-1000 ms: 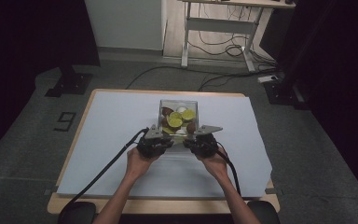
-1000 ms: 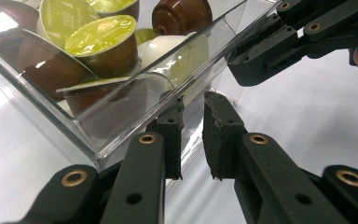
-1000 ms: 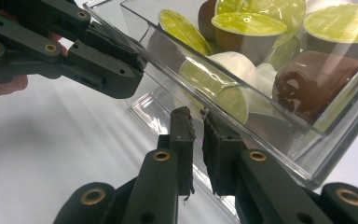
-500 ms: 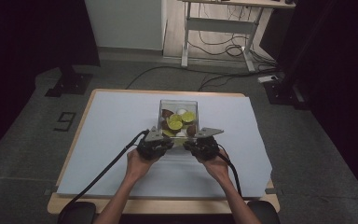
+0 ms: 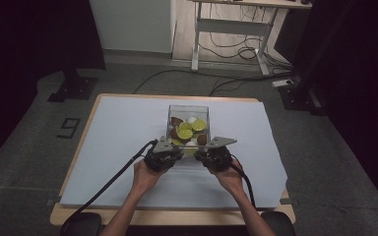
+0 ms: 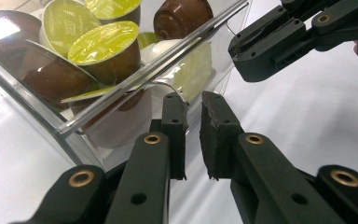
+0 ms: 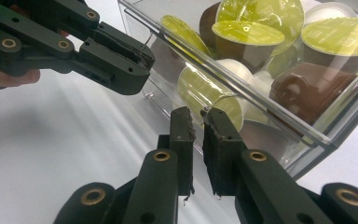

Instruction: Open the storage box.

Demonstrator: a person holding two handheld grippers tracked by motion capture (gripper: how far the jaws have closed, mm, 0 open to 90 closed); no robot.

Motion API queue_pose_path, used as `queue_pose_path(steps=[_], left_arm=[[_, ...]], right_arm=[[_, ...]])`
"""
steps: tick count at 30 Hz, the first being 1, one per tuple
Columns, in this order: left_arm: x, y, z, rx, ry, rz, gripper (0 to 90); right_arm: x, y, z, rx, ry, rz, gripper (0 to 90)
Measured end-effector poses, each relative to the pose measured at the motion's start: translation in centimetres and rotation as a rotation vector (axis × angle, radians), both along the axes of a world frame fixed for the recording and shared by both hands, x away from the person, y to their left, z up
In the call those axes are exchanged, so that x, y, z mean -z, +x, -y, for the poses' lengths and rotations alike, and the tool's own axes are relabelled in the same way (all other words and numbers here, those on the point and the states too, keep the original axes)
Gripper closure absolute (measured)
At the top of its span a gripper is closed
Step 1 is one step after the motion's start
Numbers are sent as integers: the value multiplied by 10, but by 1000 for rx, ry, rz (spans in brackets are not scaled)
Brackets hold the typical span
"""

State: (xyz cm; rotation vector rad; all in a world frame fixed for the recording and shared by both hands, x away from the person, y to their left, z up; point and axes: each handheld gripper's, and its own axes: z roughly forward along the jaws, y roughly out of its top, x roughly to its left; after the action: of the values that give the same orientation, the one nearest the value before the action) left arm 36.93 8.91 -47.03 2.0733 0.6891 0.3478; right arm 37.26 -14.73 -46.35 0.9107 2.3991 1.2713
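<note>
A clear plastic box (image 5: 189,107) sits mid-table, full of coffee capsules: green-lidded ones (image 5: 185,132), brown ones and white ones. My left gripper (image 5: 178,148) and right gripper (image 5: 205,148) meet its near wall side by side. In the left gripper view, my left gripper (image 6: 193,100) has its jaws almost together on a thin clear edge of the box (image 6: 168,65), and the right gripper (image 6: 242,56) is just beyond. In the right gripper view, my right gripper (image 7: 198,114) pinches the same wall of the box (image 7: 242,84), with the left gripper (image 7: 142,60) alongside.
A white sheet (image 5: 118,132) covers the wooden table (image 5: 78,147). Black cables trail from both grippers toward the person. Behind the table stand a desk frame (image 5: 236,29) and floor cables. A "9" mark (image 5: 69,127) lies on the floor at left.
</note>
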Motion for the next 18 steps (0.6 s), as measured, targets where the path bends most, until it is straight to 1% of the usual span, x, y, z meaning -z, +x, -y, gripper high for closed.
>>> queue_pose_path(steps=[4,8,11,18], left_arm=[[0,-3,0,5,-1,-6,799],[-1,-7,0,9,9,-4,800],[0,-11,0,9,6,-6,799],[1,-18,0,11,-1,-5,798]], right_arm=[[0,-4,0,-2,-8,4,812],[0,-7,0,-8,-11,7,811],[0,-11,0,-10,-7,9,811],[0,-19,-1,-11,-19,17,810]])
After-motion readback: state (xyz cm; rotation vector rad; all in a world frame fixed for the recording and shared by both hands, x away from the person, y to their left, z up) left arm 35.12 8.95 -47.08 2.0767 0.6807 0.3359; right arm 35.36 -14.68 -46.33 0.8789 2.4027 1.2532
